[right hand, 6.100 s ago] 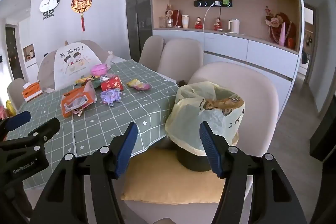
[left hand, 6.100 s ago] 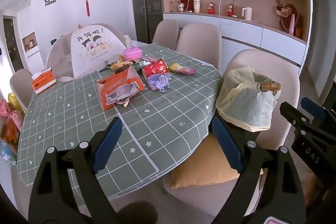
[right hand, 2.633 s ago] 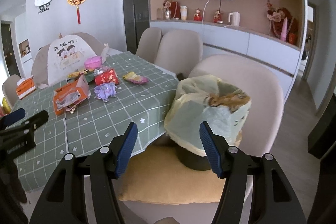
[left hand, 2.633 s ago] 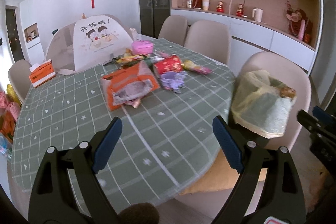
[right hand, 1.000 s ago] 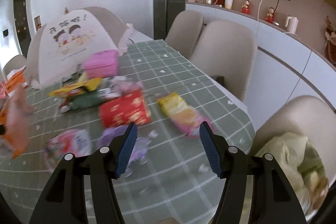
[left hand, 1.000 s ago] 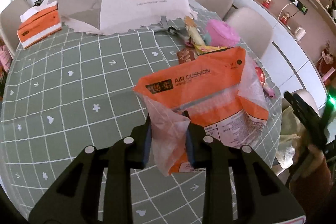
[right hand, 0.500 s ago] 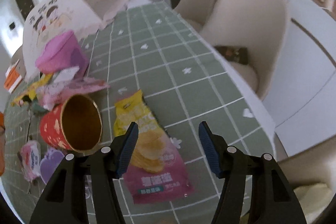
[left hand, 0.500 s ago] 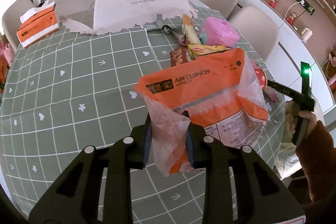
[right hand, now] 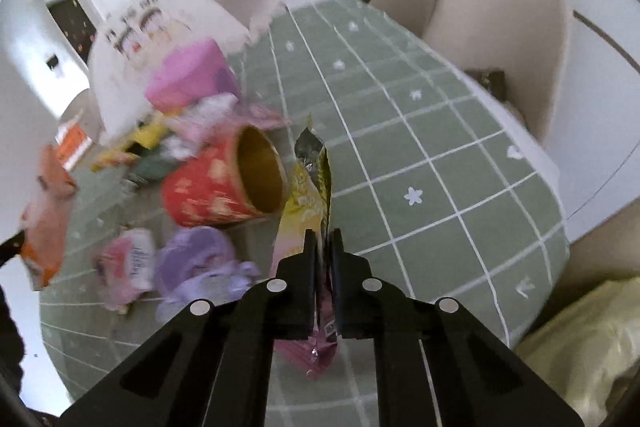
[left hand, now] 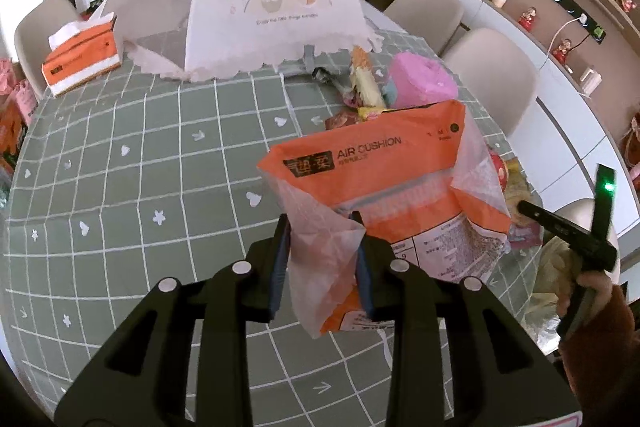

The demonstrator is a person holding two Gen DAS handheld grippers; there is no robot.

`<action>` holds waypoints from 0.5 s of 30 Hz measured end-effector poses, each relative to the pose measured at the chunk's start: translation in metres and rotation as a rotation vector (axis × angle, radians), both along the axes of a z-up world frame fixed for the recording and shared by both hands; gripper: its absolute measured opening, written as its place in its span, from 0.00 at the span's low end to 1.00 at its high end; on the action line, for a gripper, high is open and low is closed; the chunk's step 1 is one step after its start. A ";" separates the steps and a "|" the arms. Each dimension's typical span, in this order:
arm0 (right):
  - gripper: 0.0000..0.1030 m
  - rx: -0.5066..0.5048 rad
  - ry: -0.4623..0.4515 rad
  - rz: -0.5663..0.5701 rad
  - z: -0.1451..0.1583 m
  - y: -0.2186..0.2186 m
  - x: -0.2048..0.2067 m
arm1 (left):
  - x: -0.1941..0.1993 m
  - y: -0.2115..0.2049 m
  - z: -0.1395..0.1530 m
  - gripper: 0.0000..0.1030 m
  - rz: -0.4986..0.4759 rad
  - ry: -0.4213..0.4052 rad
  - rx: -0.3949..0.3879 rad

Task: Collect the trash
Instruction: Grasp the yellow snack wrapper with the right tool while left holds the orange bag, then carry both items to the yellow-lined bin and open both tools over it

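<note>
My left gripper [left hand: 322,247] is shut on a corner of an orange and clear "AIR CUSHION" bag [left hand: 384,183] and holds it above the green checked table [left hand: 140,167]. My right gripper [right hand: 323,241] is shut on a yellow and pink chip bag [right hand: 306,203], pinched edge-on above the table [right hand: 420,155]. The orange bag also shows blurred at the left of the right wrist view [right hand: 46,211]. The right gripper's handle [left hand: 568,231] shows at the right of the left wrist view. The yellow-lined trash bin [right hand: 588,347] is at the lower right.
A red paper tube [right hand: 224,183], a purple tray [right hand: 200,263], a pink wrapper [right hand: 128,263] and a pink box [left hand: 422,81] lie on the table. A white mesh food cover [left hand: 256,3] and an orange tissue box [left hand: 82,53] stand at the back. Beige chairs [right hand: 500,7] ring the table.
My right gripper has closed on the chip bag and tilted it up on edge. My left gripper still holds the orange bag, with the view shifted slightly.
</note>
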State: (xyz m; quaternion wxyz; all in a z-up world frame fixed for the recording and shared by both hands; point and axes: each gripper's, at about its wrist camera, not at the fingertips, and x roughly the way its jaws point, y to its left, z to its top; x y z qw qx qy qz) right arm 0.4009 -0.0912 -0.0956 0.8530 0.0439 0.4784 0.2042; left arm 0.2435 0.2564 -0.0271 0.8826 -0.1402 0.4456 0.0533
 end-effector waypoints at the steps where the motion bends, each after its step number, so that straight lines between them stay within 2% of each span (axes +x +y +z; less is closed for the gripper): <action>1: 0.08 0.008 -0.015 -0.007 0.008 -0.002 -0.005 | 0.000 -0.001 0.003 0.27 -0.007 -0.009 0.001; 7: 0.08 -0.004 -0.162 -0.074 0.083 -0.019 -0.046 | 0.006 -0.020 0.038 0.27 -0.075 -0.088 0.053; 12: 0.08 -0.015 -0.256 -0.128 0.129 -0.050 -0.075 | 0.015 -0.051 0.070 0.27 -0.149 -0.173 0.089; 15: 0.08 -0.031 -0.297 -0.167 0.146 -0.073 -0.095 | 0.021 -0.078 0.088 0.27 -0.216 -0.227 0.094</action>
